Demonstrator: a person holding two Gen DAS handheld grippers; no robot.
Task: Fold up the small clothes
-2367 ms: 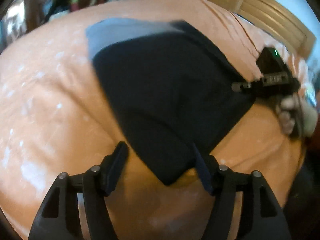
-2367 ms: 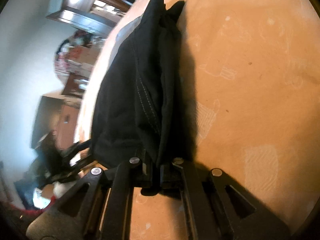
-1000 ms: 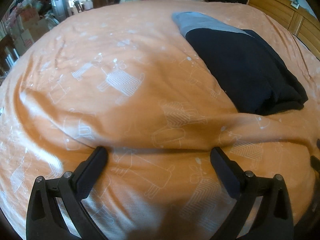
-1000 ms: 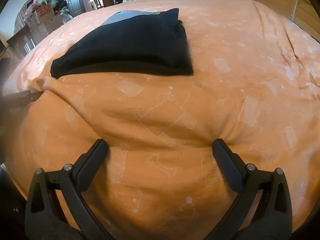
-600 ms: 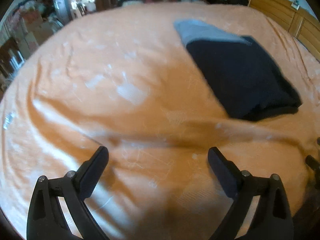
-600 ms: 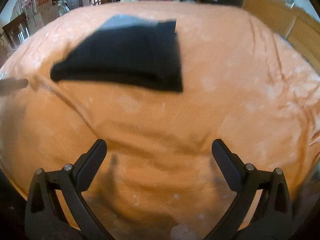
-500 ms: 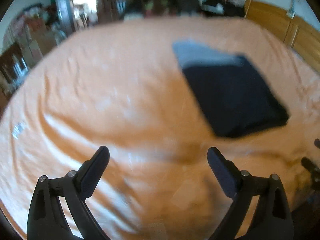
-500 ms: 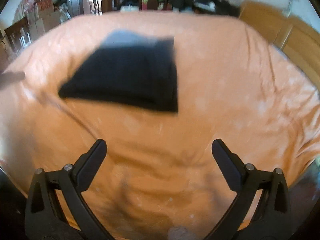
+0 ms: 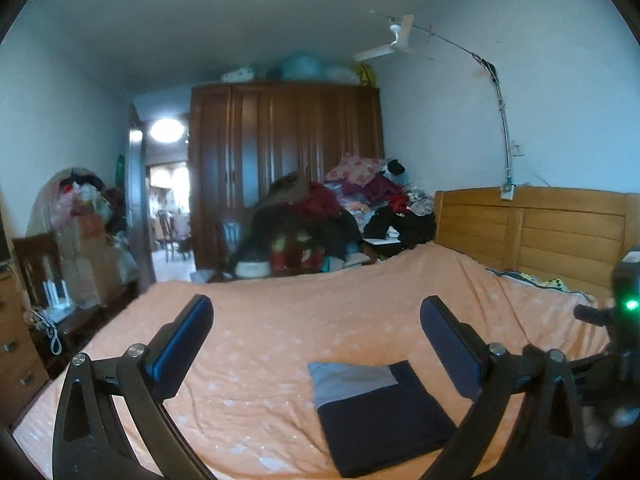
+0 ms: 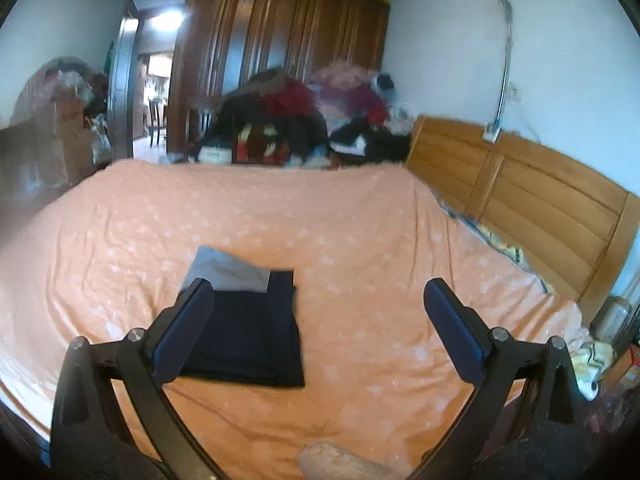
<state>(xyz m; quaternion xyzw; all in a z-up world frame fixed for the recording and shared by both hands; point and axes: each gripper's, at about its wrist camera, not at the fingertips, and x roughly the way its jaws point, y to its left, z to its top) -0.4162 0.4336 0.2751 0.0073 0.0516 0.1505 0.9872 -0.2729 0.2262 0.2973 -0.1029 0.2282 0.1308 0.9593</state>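
A folded dark garment point(image 10: 248, 328) with a grey band at its far end lies flat on a bed point(image 10: 360, 240) covered by an orange patterned sheet. It sits toward the near side of the bed, with bare sheet all around it — broad open bedding stretches beyond it to the far edge and off to both sides.

The left gripper point(image 9: 316, 328) is held above the bed with its jaws spread wide, holding nothing; the garment point(image 9: 380, 412) shows low between them, nearer the right-hand finger. The right gripper point(image 10: 318, 312) also has its jaws spread wide and empty, well apart from the cloth, whose near left corner is hidden behind the left-hand finger.

A wooden headboard point(image 10: 520, 208) borders the bed's right side. Past the far edge stand a heap of clothes point(image 9: 320, 220) and a dark wooden wardrobe point(image 9: 284, 152).

Only the left view shows the ceiling, a white ceiling fan point(image 9: 394, 46) and, at the right margin, part of the other gripper with a green light point(image 9: 631, 304). Only the right view shows the bed's near edge and clutter on the floor at lower right — too blurred to identify.
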